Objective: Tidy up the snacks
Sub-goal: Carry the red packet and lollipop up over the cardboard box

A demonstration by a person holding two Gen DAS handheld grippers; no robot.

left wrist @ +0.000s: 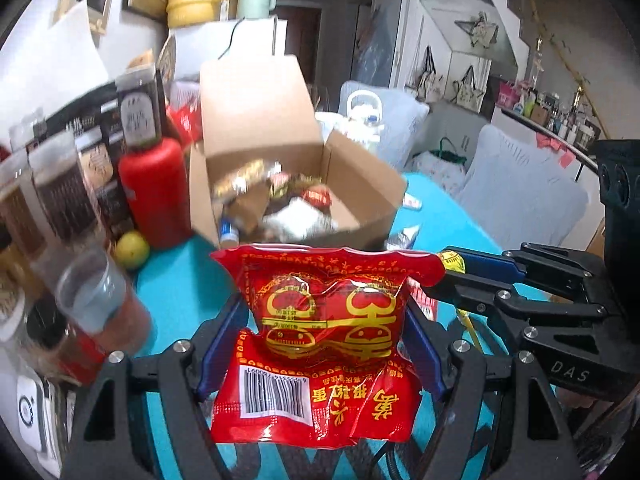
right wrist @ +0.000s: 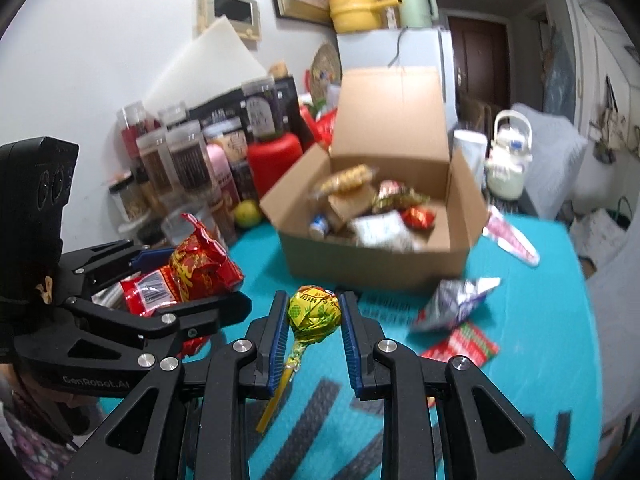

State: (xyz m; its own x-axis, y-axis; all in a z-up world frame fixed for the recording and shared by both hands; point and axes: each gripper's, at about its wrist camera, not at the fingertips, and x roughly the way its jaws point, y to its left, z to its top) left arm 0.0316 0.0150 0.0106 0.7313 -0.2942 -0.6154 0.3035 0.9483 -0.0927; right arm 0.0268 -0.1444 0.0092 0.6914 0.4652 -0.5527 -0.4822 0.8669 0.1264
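Gripping a red snack packet (left wrist: 320, 344) (barcode facing the camera) between its 2 blue pads, the left claw (left wrist: 320, 344) holds it above the turquoise tabletop (left wrist: 176, 300), the open cardboard box (left wrist: 280, 152) of snacks beyond. In the right wrist view, the right claw (right wrist: 315, 312) pinches a yellow-wrapped lollipop (right wrist: 314, 308), stick hanging below, near the box.

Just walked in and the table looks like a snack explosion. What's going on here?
A person is tidying snacks with a handheld gripper in each hand. The left gripper is clamped on a red snack packet, and the right gripper is shut on a lollipop in a yellow wrapper. Both are held above the blue tablecloth, facing an open cardboard box that already holds several snacks. A few packets lie loose on the table beside the box.
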